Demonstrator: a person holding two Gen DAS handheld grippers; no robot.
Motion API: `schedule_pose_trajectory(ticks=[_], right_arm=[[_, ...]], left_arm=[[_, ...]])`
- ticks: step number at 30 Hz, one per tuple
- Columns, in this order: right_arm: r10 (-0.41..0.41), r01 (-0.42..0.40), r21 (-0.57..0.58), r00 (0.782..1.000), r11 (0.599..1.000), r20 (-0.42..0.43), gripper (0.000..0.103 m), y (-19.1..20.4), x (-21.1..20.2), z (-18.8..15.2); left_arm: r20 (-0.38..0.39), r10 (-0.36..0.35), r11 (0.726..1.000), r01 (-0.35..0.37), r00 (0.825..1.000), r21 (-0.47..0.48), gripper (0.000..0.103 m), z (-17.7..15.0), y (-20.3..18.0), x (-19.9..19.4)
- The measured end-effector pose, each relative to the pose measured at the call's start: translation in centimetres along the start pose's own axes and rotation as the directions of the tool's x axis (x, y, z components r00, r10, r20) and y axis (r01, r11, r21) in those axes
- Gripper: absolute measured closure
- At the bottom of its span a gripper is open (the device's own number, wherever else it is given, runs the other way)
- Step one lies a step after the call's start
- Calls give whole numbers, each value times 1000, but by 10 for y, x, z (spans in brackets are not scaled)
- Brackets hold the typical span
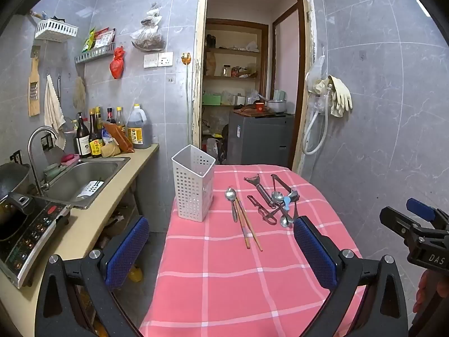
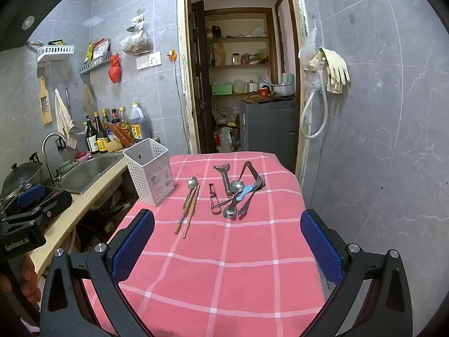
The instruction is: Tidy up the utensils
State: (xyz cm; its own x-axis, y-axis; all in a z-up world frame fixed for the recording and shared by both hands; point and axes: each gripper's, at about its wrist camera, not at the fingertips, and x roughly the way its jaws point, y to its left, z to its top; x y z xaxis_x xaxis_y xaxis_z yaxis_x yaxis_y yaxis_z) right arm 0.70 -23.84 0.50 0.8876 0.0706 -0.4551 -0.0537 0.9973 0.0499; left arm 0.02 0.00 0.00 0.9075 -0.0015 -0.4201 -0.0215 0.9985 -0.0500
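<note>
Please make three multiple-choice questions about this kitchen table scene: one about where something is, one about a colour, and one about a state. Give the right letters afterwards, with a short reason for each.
1. Where does the white perforated holder stand?
A. on the tablecloth's corner nearest the sink
B. inside the sink
C. on the grey cabinet in the doorway

2. What colour is the tablecloth?
A. green with dots
B. pink with white lines
C. plain blue

3. In what state is the holder?
A. full of spoons
B. tipped over
C. upright, with no utensils showing above its rim

Answers:
1 A: it stands on the cloth beside the sink.
2 B: the cloth is pink checked with white.
3 C: the chopsticks and spoons lie on the cloth.
</note>
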Motion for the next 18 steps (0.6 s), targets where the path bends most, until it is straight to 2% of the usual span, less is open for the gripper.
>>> schedule_pose_trajectory(ticks=[18], right_arm=[[1,-1,3,1000,1000,1,1,-1,-1,-1]], left_arm=[[11,0,1000,0,1000,6,0,0,0,0]])
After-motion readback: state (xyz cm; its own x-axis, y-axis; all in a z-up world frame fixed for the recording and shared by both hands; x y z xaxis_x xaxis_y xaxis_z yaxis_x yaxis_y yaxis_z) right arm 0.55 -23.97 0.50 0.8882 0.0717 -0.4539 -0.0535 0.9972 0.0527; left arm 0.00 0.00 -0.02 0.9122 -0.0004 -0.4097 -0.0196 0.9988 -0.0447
